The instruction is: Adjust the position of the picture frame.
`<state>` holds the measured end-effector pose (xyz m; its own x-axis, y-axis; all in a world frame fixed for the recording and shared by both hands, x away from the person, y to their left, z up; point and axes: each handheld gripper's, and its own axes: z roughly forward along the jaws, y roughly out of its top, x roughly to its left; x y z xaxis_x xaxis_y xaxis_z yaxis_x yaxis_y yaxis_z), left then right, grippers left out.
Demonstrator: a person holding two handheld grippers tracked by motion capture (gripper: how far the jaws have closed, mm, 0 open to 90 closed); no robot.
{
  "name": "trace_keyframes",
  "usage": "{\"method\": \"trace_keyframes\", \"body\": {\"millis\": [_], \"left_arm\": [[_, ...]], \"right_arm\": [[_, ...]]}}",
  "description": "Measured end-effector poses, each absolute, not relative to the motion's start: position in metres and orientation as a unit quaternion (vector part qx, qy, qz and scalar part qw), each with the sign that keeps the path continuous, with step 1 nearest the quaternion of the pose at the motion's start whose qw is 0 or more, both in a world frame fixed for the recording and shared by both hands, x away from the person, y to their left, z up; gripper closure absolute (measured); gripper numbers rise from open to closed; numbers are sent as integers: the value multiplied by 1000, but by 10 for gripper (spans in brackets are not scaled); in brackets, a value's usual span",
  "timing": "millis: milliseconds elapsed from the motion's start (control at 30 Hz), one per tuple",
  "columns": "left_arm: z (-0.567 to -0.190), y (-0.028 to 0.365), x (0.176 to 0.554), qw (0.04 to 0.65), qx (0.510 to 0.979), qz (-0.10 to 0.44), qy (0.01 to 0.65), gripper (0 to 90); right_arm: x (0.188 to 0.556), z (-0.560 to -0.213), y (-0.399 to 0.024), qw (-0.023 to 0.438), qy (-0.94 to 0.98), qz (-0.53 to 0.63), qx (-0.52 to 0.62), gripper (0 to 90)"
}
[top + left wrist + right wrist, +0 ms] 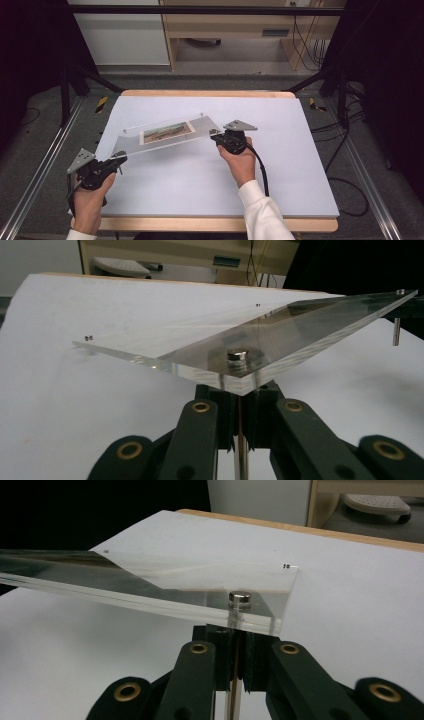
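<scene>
Clear acrylic frame (167, 134) with picture insert held off the surface (280, 170). Left gripper (118, 159) pinches its 8 o'clock corner post, right gripper (216, 134) its 3 o'clock post. Lift done; placement remains.

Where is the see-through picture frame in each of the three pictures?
High view: the clear frame is in the middle, slanting from the left gripper up to the right gripper.
Left gripper view: it spans the middle, its near corner just above the jaws.
Right gripper view: it runs in from the left edge and ends right of centre, above the jaws.
Shared landmark: the white table.
</scene>
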<state>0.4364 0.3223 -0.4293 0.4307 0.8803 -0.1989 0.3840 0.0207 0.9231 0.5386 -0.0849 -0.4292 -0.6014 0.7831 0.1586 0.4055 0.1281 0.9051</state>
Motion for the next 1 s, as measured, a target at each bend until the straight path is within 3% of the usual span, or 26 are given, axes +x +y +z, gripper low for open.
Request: {"method": "trace_keyframes", "body": {"millis": [1000], "left_arm": [[-418,215,485,559,712,199,376,827]], "right_arm": [[478,-424,-203,266,659,512,483,842]]}}
